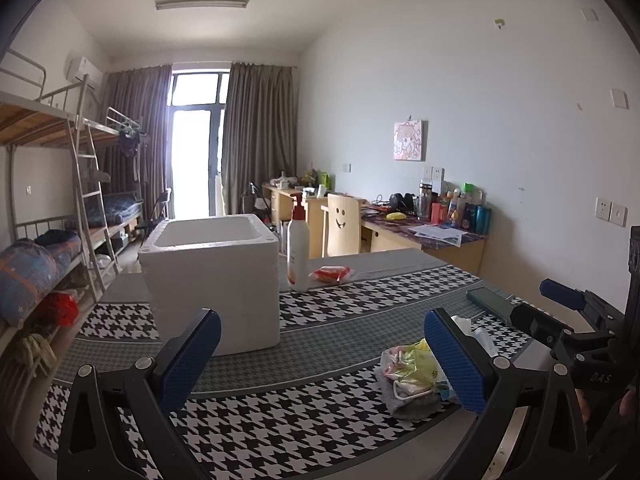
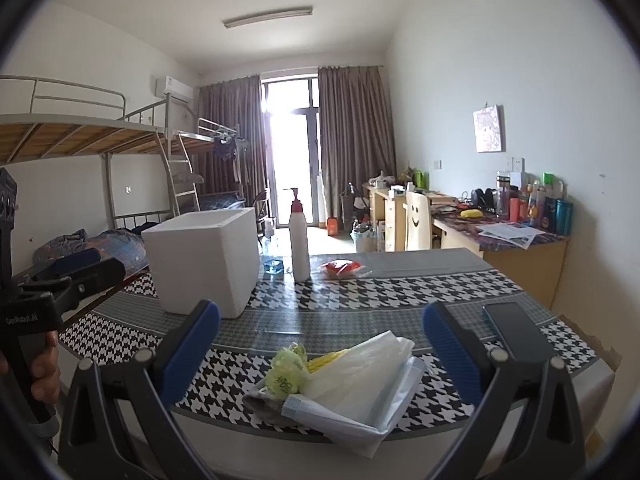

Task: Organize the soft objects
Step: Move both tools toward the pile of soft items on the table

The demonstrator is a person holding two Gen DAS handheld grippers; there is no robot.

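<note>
A heap of soft things [image 2: 340, 388] lies at the table's near edge: a white plastic bag, a pale blue face mask, a yellow-green bag and a grey cloth. The left wrist view shows the same heap [image 1: 412, 376] partly behind a blue pad. My right gripper [image 2: 320, 344] hovers open just in front of the heap, nothing between its fingers. My left gripper [image 1: 322, 356] is open too, to the left of the heap, facing a white foam box [image 1: 212, 276] that stands open-topped on the table. The right gripper's body [image 1: 572, 320] shows at the right edge.
A white pump bottle [image 1: 298, 248] and a red-and-clear packet [image 1: 332, 274] sit beyond the box. A dark phone [image 2: 516, 332] lies at the table's right. The houndstooth tablecloth [image 1: 280, 420] covers the table. Bunk beds stand left, cluttered desks right. A hand [image 2: 44, 364] holds the left gripper.
</note>
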